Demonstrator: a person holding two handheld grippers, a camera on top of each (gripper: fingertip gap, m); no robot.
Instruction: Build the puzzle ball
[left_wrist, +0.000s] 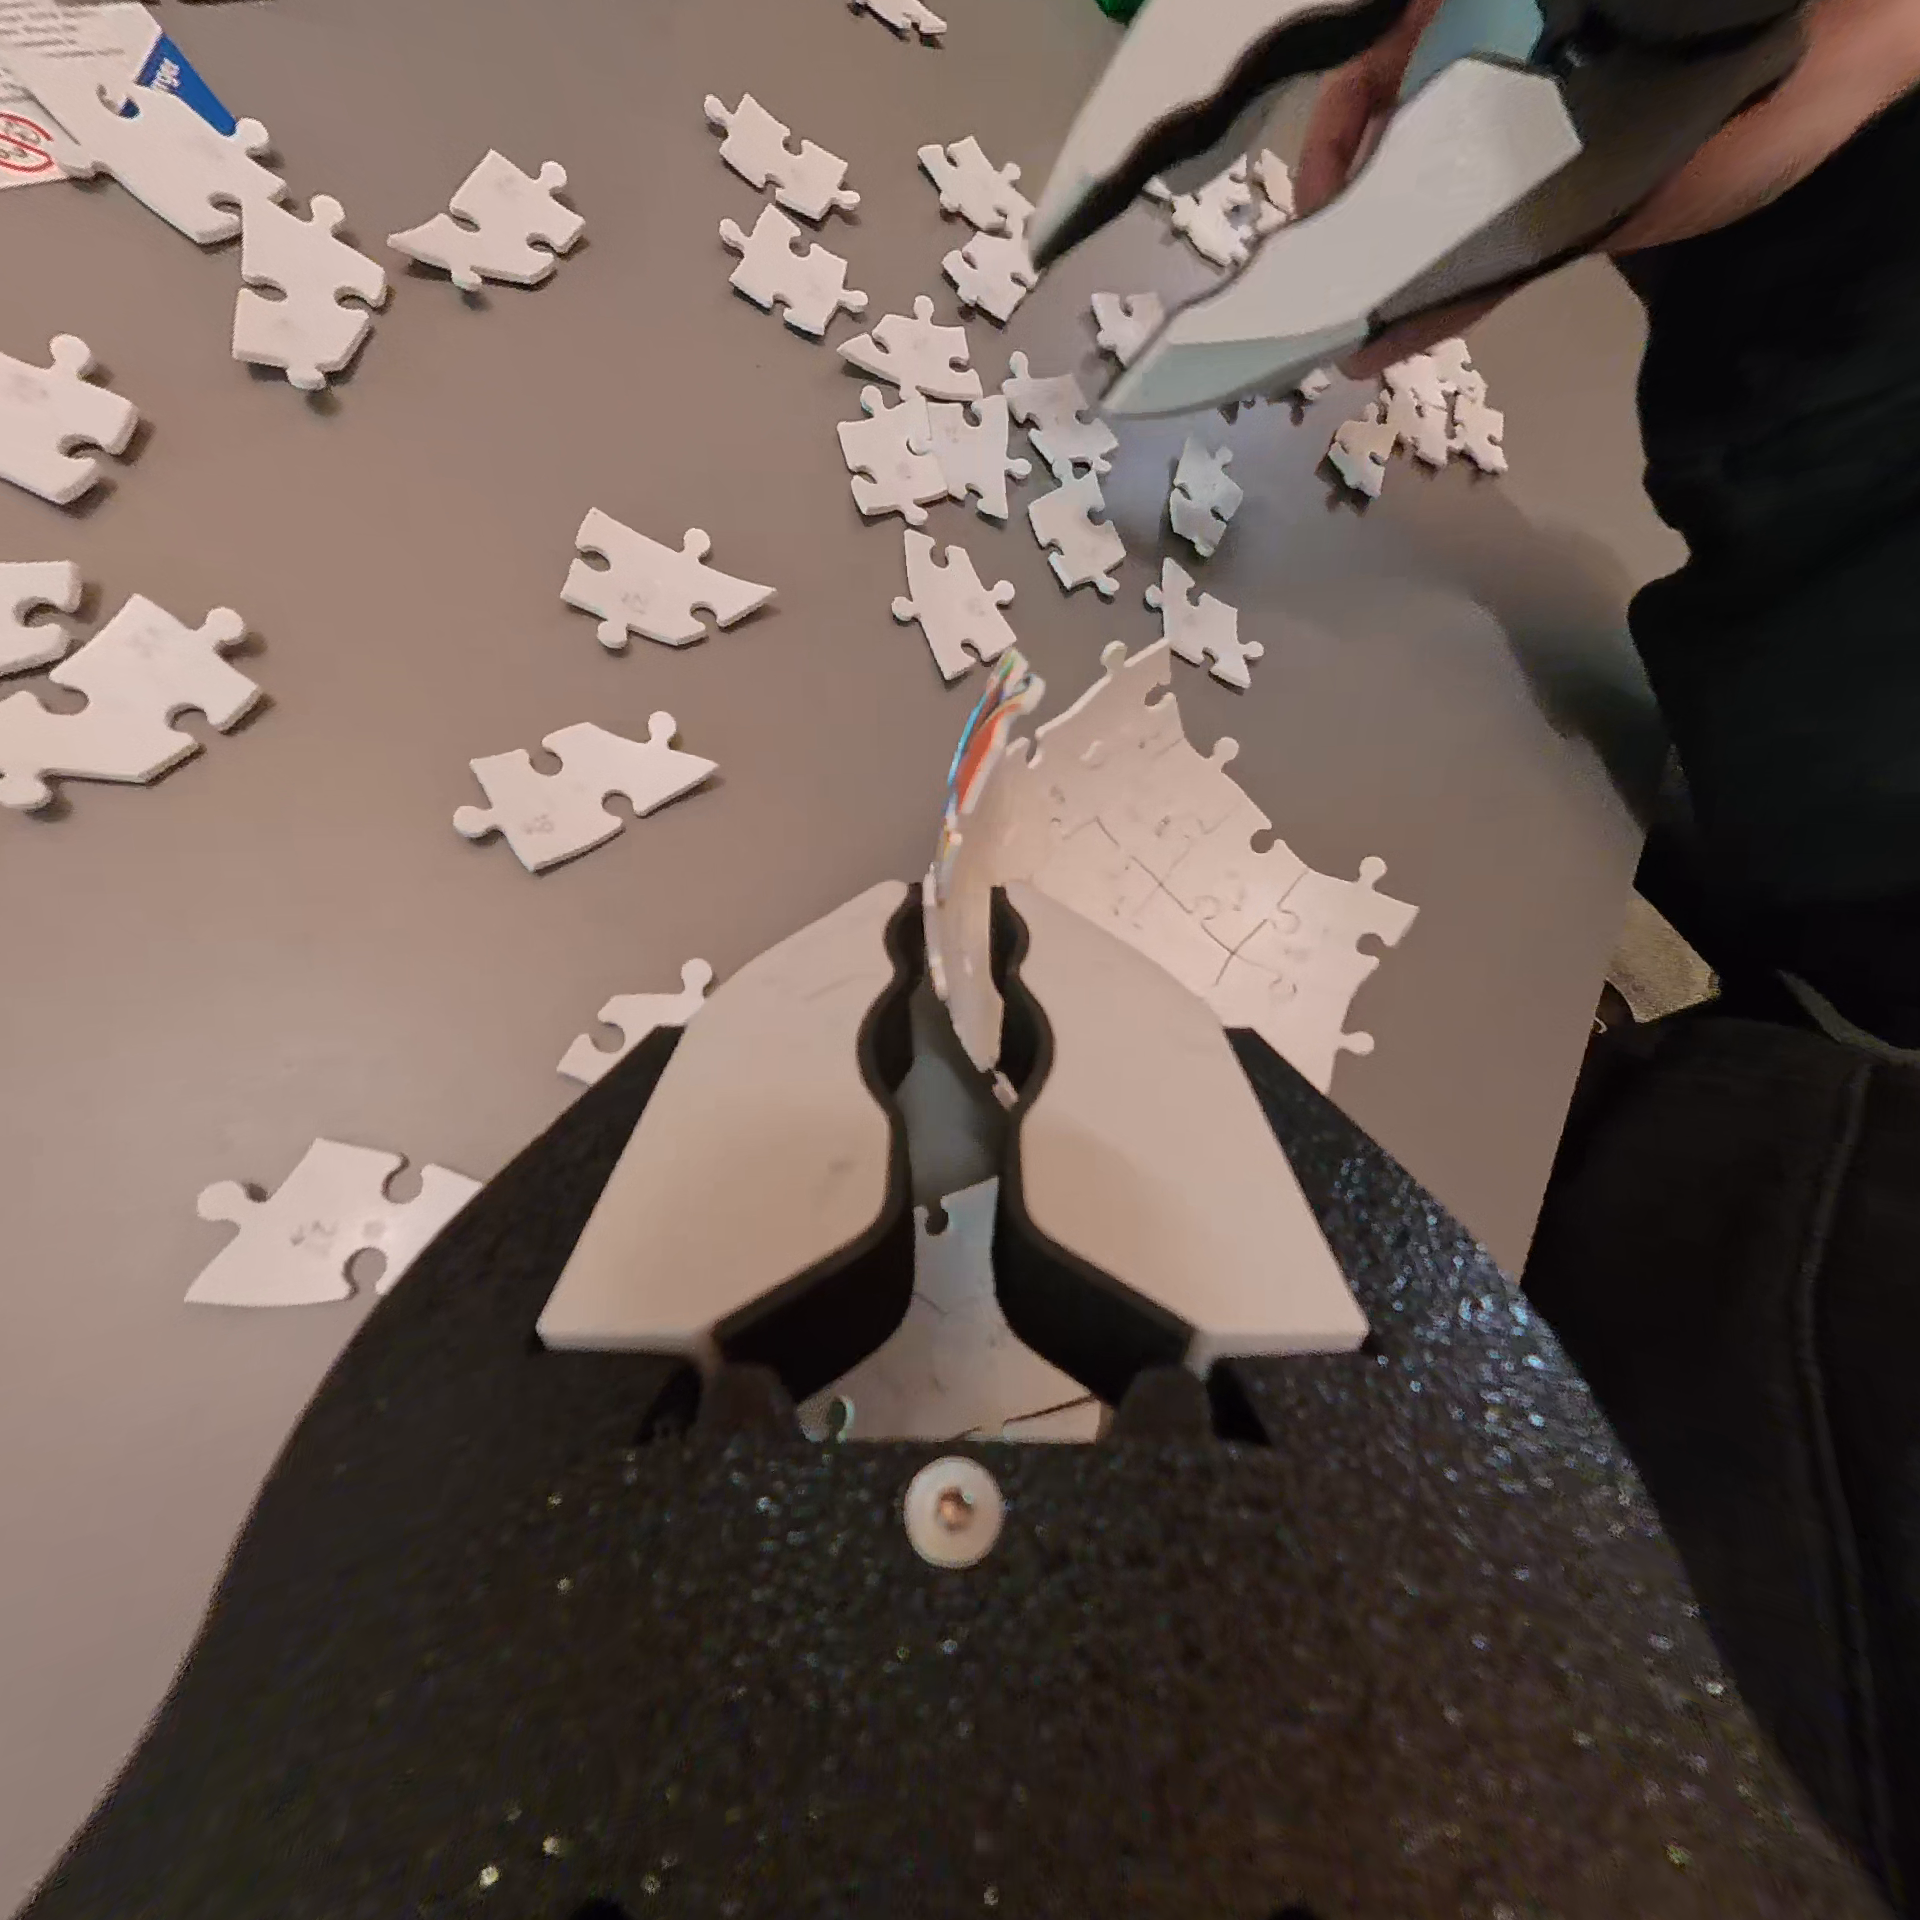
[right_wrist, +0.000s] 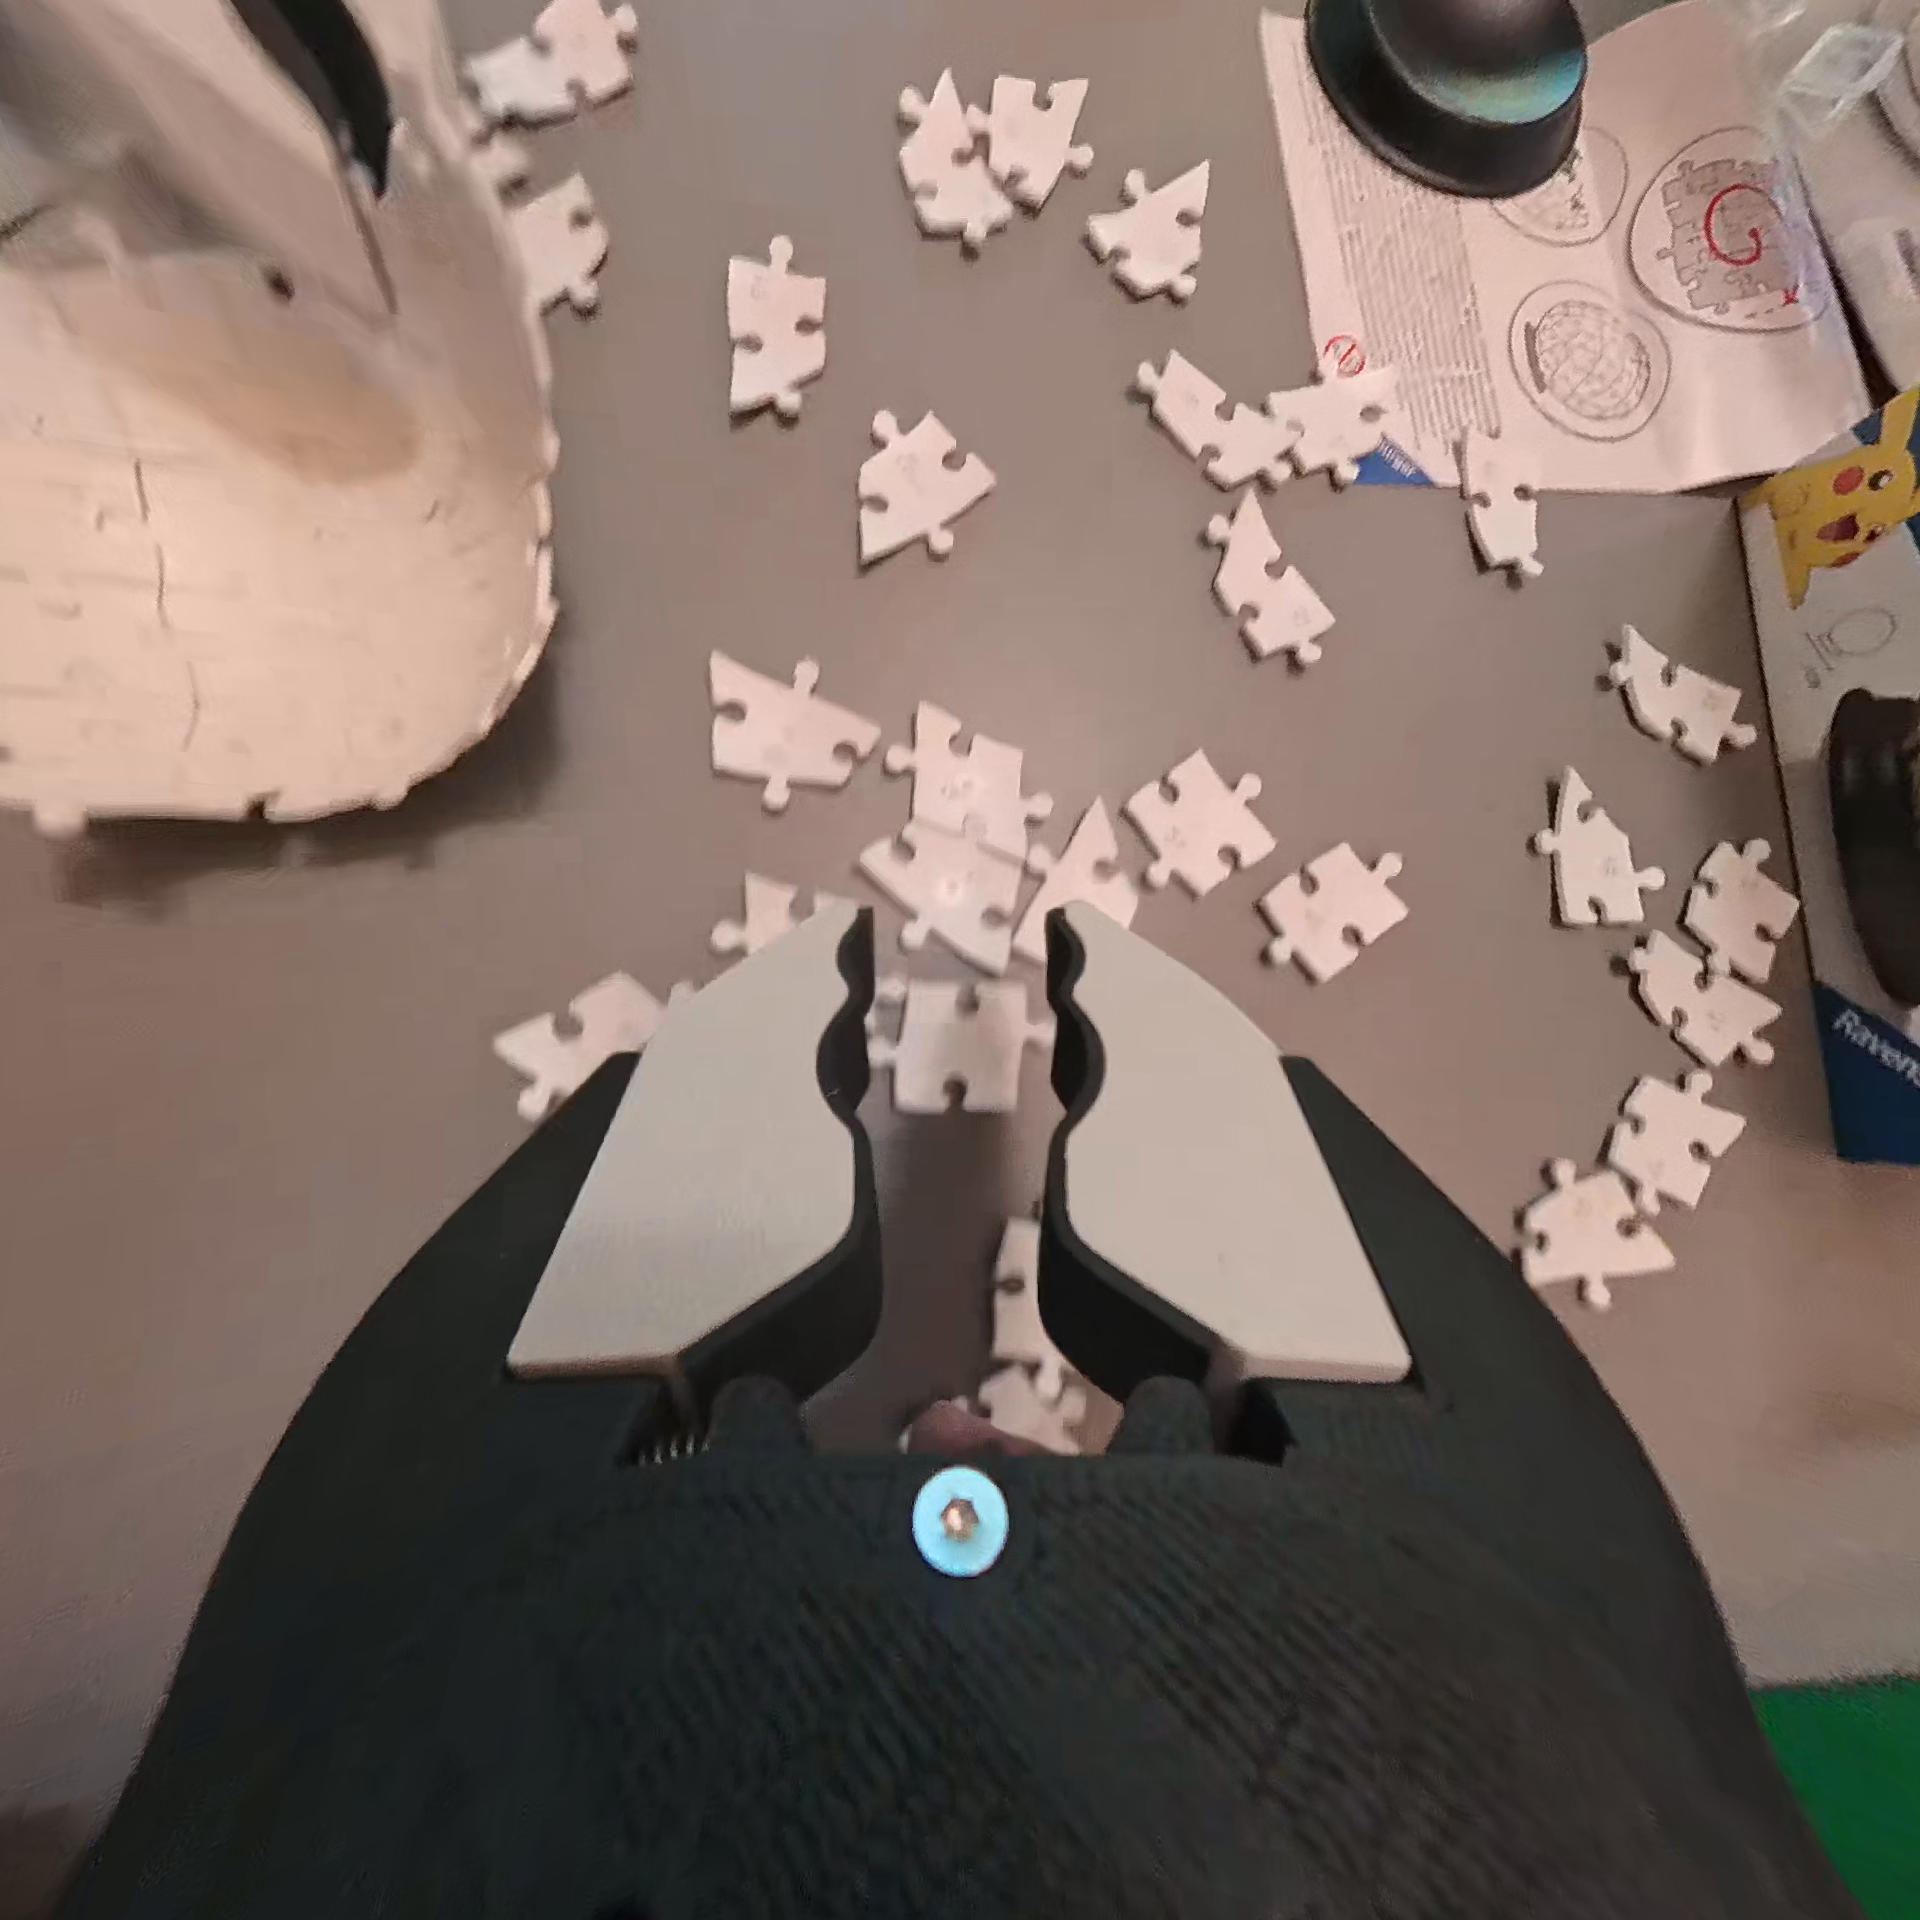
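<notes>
My left gripper (left_wrist: 961, 904) has the rim of a curved, assembled white puzzle shell (left_wrist: 1195, 862) standing between its fingers. The shell's coloured face shows along its edge (left_wrist: 987, 738). The rim leans on the right pad, and a dark gap shows at the left pad, so the jaws are not pressing on it. The shell also shows at the left in the right wrist view (right_wrist: 260, 540). My right gripper (right_wrist: 958, 920) is open, low over a heap of loose white pieces (right_wrist: 966, 831). One flat piece (right_wrist: 961, 1044) lies on the table between its fingers, untouched. The right gripper also shows at the top in the left wrist view (left_wrist: 1072, 327).
Several loose white pieces are scattered over the grey table (left_wrist: 312, 935). A printed instruction sheet (right_wrist: 1558, 312) with a black round object (right_wrist: 1444, 94) on it lies at the far right. A puzzle box (right_wrist: 1829, 727) stands at the right edge. A person in dark clothes (left_wrist: 1766, 623) is on the right. The grippers' ends are close to 15 cm from one another.
</notes>
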